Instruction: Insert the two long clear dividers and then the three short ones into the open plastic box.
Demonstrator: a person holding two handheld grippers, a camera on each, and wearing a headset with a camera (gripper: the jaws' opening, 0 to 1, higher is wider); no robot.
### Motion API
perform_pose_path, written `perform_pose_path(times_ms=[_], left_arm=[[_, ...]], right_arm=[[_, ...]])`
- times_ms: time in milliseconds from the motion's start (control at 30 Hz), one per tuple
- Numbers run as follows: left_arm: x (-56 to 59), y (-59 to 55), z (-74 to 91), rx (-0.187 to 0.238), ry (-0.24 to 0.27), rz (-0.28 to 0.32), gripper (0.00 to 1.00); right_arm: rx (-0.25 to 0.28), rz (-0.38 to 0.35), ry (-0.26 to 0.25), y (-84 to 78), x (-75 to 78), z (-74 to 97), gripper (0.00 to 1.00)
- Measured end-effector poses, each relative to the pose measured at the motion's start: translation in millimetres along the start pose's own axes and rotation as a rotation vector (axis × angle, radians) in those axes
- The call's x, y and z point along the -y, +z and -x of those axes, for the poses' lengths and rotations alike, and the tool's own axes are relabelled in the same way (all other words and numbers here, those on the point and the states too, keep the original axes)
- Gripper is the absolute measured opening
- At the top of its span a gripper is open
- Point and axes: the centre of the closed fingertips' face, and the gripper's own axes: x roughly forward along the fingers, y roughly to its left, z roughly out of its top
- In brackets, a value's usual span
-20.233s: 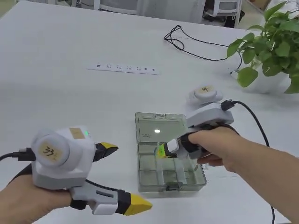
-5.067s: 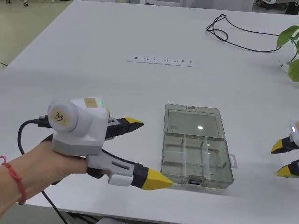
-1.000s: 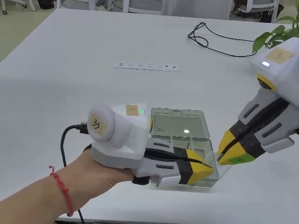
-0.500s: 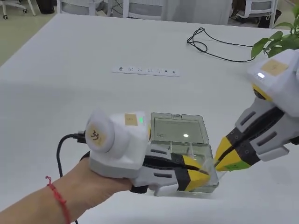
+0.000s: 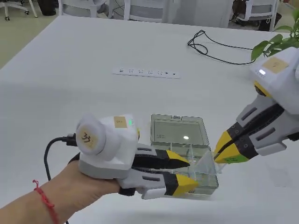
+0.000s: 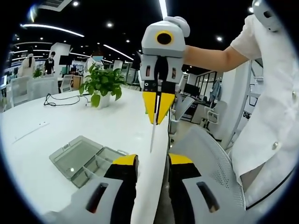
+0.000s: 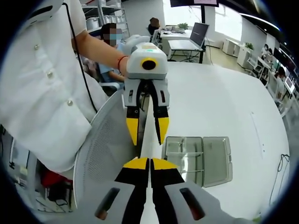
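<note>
Holds left gripper (image 5: 189, 171) at near edge of open smoky-clear plastic box (image 5: 177, 130), fingers apart. Clamps thin clear plastic divider (image 5: 205, 163) by one end in right gripper (image 5: 220, 150) fingers, slanted down-left along its long axis, free end just beside left fingers.

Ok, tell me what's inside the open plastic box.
Two long clear dividers stand upright in the box. The left gripper covers its near left part, and the right gripper, shut on a short divider, overlaps the near right corner.
</note>
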Motion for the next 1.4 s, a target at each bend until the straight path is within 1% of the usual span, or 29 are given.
perform_pose_path(times_ms=[133,167,233,300,367,467,567,600,667,767,800,867,967,1000,1100,1200,1267,1400], left_arm=[[-8.0,-2.7,6.1,-0.007,0.036,0.001,0.30],[-9.7,-3.9,7.2,-0.010,0.043,0.005,0.34],[-14.4,-6.6,10.2,-0.019,0.061,-0.003,0.37],[-19.2,-9.9,13.4,-0.027,0.076,0.003,0.41],[-24.8,-12.9,16.3,-0.037,0.102,-0.009,0.47],[-28.8,-16.4,19.8,-0.048,0.114,-0.013,0.54],[-33.3,-23.1,22.8,-0.074,0.125,-0.019,0.61],[-34.4,-25.5,24.0,-0.082,0.127,-0.025,0.63],[-36.8,-29.9,26.0,-0.098,0.134,-0.026,0.67],[-39.4,-33.3,28.2,-0.103,0.141,-0.023,0.74],[-40.2,-35.1,28.9,-0.107,0.144,-0.025,0.77],[-42.1,-38.8,29.8,-0.119,0.152,-0.026,0.83],[-43.0,-42.5,31.1,-0.122,0.152,-0.016,0.89],[-44.1,-43.9,31.8,-0.124,0.156,-0.003,0.90],[-46.6,-44.2,33.1,-0.116,0.171,0.007,1.00],[-47.4,-46.4,34.8,-0.124,0.173,0.013,1.00],[-47.8,-47.1,35.5,-0.124,0.172,0.020,1.00],[-48.5,-47.0,36.1,-0.121,0.176,0.023,1.00]], right_arm=[[-0.012,-0.001,-0.034,-2.8,10.3,-0.8,0.03],[-0.014,-0.003,-0.040,-3.3,12.7,-1.2,0.03],[-0.019,-0.001,-0.052,-5.6,19.3,-1.7,0.03],[-0.024,-0.002,-0.065,-5.8,24.9,-3.6,0.03],[-0.025,-0.003,-0.074,-5.7,30.2,-6.2,0.03],[-0.031,-0.004,-0.091,-8.2,39.7,-11.6,0.03],[-0.033,-0.009,-0.106,-10.6,49.6,-17.4,0.03],[-0.034,-0.013,-0.113,-13.2,57.0,-19.9,0.03],[-0.035,-0.018,-0.122,-15.8,63.5,-24.9,0.03],[-0.035,-0.027,-0.131,-16.5,67.1,-31.1,0.03],[-0.036,-0.031,-0.133,-20.2,72.9,-34.3,0.03],[-0.037,-0.035,-0.134,-24.9,79.4,-39.7,0.03],[-0.037,-0.041,-0.138,-28.5,84.1,-46.4,0.03],[-0.035,-0.045,-0.140,-29.0,84.3,-49.3,0.03],[-0.035,-0.053,-0.141,-32.9,84.8,-55.8,0.03],[-0.039,-0.064,-0.136,-38.0,84.1,-61.4,0.03],[-0.043,-0.070,-0.135,-45.4,86.5,-66.4,0.03],[-0.044,-0.079,-0.135,-48.4,85.2,-68.7,0.03]])
